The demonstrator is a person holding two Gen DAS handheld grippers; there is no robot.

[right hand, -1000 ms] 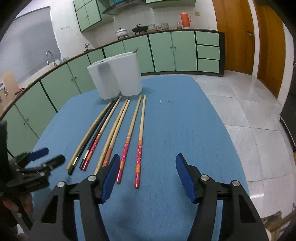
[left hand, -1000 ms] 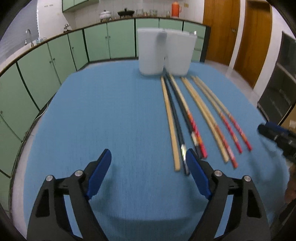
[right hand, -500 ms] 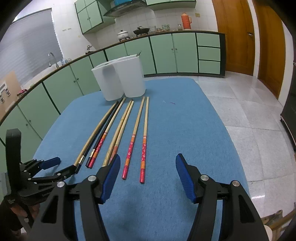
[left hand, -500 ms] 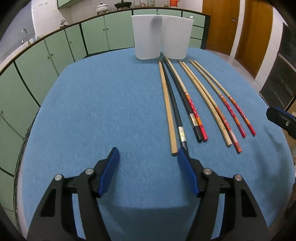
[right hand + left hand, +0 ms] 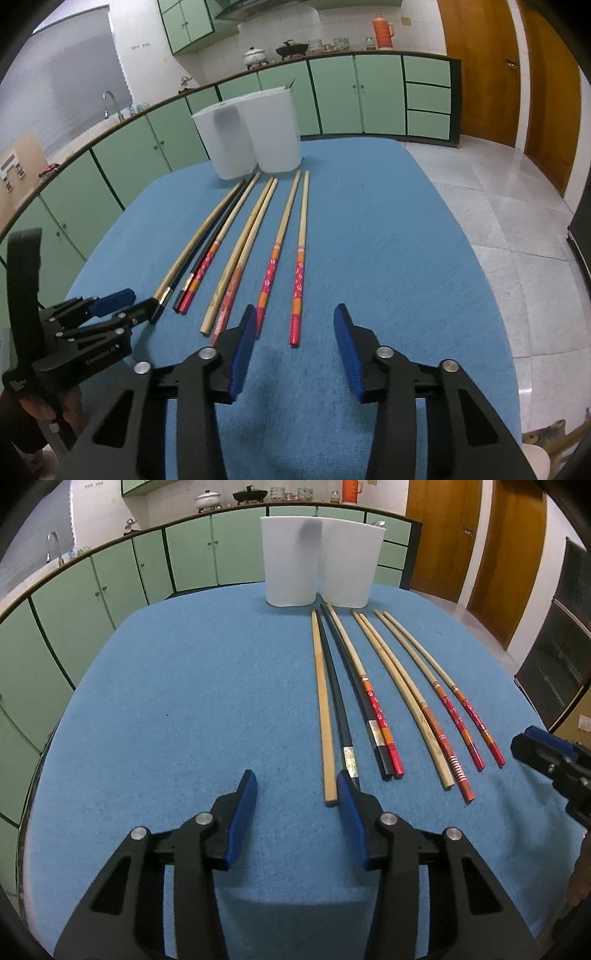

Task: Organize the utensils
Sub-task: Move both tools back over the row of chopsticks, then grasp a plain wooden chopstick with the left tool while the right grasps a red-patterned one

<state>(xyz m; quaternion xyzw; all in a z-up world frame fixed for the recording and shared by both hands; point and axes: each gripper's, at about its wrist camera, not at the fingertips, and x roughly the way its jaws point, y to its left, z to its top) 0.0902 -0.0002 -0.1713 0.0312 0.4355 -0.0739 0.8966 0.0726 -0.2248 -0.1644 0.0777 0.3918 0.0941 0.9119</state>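
black grippers (image 5: 297, 788), blue finger pads (image 5: 242, 812)

Both cameras are riding just behind their jaws, tilting down over the blue table (image 5: 155, 701) from its near edge. The left one is looking from the left of the chopsticks (image 5: 369, 701), the right one from their right. Both are sharing those sticks, the white holders (image 5: 255, 136) and the green cabinets (image 5: 332, 96).
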